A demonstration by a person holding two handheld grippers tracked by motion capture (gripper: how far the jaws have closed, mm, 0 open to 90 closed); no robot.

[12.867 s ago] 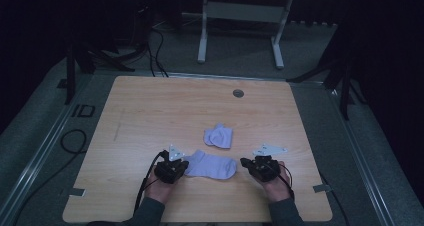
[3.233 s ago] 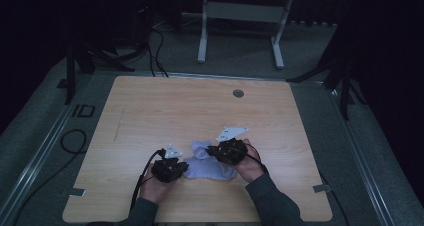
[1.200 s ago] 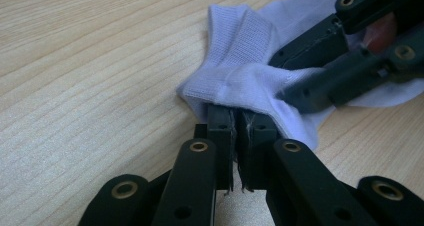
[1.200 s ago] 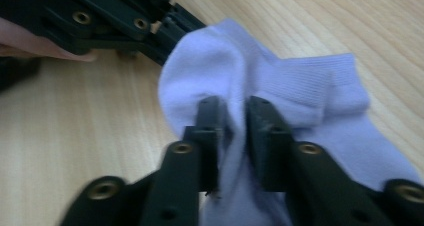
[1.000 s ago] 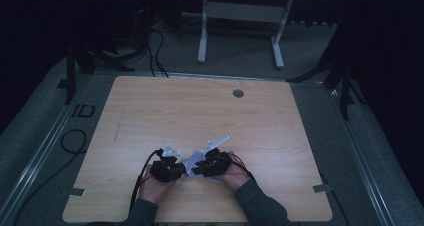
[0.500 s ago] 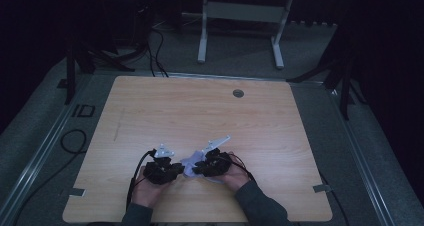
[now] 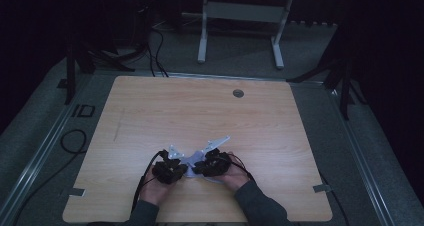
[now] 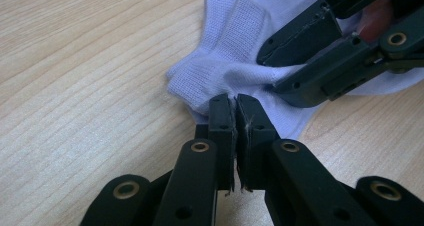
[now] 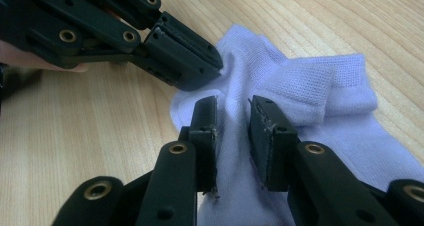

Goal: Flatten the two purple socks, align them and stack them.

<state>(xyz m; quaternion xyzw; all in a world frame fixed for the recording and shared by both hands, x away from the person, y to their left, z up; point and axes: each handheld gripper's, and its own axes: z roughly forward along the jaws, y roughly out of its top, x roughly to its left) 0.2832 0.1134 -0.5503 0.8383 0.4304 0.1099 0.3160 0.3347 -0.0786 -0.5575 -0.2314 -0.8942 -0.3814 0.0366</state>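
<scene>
Near the front edge of the tabletop [image 7: 150, 111] lies a white sock [image 8: 235, 61], bunched between the two hand-held grippers. The left hand-held gripper [image 8: 235, 103] has just been closing; its jaws now stand nearly together, pinching a thin fold at the sock's edge. The right hand-held gripper [image 9: 234, 111] has its jaws partway closed, clamped on a thicker ridge of the fabric just beside the ribbed cuff [image 9: 320, 86]. The two hand-held grippers sit close together, tips facing each other.
</scene>
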